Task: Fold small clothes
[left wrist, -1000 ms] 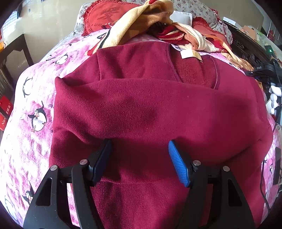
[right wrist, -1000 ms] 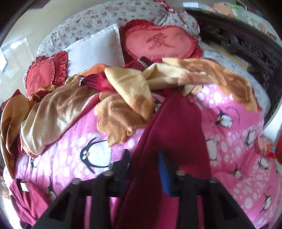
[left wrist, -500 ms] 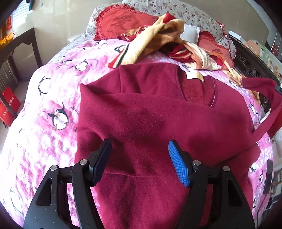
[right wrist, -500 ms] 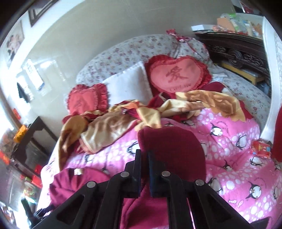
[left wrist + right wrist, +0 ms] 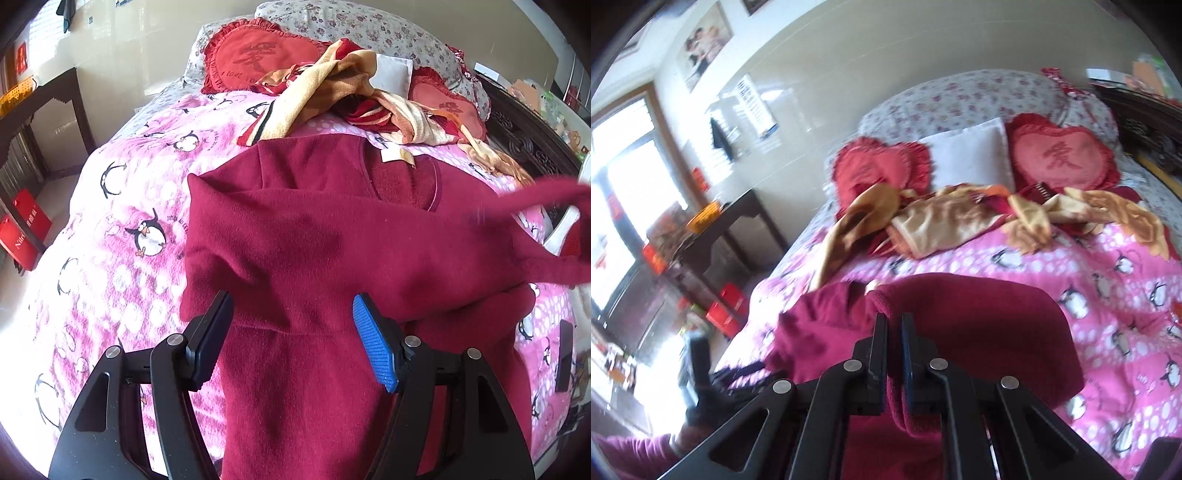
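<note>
One dark red fleece top lies spread across the pink penguin blanket on the bed, neck opening and label toward the pillows, one sleeve already folded across the chest. The other sleeve is off the bed — it hangs in the air at the right, pinched by the right gripper, whose jaws are nearly closed on a fold of the cloth. The left gripper hovers over the lower body of the top with its jaws wide apart and nothing between them.

The fleece looks thick, soft and limp; it should be light, drape rather than hold a crease, and cling a little to the blanket instead of sliding. A pinch near a cuff, hem or shoulder seam should carry it best, since a loose middle grab would likely bunch the layers.

Counted: one red top being folded, one rumpled heap of tan and red clothes near the head of the bed — the number of pieces in it cannot be told — two red heart cushions, and one white pillow between them.
</note>
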A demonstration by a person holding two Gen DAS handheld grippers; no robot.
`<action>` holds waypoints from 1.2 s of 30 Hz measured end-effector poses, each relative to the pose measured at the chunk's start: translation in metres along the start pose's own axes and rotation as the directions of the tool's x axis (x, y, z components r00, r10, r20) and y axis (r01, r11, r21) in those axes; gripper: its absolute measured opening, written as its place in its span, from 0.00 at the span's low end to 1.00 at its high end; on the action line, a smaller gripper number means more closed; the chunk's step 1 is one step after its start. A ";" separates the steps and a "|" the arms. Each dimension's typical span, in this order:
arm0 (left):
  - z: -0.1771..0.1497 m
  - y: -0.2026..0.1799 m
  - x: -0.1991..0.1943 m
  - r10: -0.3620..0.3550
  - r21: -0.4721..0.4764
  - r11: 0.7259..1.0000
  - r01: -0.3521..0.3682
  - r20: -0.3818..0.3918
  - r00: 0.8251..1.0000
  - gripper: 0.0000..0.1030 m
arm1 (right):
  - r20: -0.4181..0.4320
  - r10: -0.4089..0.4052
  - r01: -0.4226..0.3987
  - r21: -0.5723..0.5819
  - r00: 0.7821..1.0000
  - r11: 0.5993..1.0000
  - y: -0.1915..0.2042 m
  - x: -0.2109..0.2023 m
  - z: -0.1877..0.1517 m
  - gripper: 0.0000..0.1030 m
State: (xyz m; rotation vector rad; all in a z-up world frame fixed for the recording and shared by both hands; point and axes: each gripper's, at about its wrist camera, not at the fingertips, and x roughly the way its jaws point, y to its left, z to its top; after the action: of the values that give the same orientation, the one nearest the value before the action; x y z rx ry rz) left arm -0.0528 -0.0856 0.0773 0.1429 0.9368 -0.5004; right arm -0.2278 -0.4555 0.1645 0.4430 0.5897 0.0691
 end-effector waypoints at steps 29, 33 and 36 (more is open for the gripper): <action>-0.008 -0.108 0.006 -0.290 0.154 0.939 0.307 -0.125 0.949 0.05 | -0.079 -0.001 0.023 0.275 0.997 0.961 -0.071 -0.043 -0.167 0.41; 0.027 -0.099 -0.037 -0.343 0.158 0.927 0.341 -0.012 0.939 0.02 | -0.053 -0.014 0.029 0.292 0.998 0.956 -0.076 -0.047 -0.161 0.41; 0.047 -0.088 -0.060 -0.346 0.187 0.923 0.337 0.016 0.938 0.02 | -0.044 -0.017 0.029 0.290 0.999 0.957 -0.077 -0.048 -0.154 0.41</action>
State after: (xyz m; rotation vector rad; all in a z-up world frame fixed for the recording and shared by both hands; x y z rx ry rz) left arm -0.0886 -0.1576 0.1616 0.1315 0.8701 -0.9115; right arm -0.3579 -0.4746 0.0433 0.7219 0.6478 -0.0325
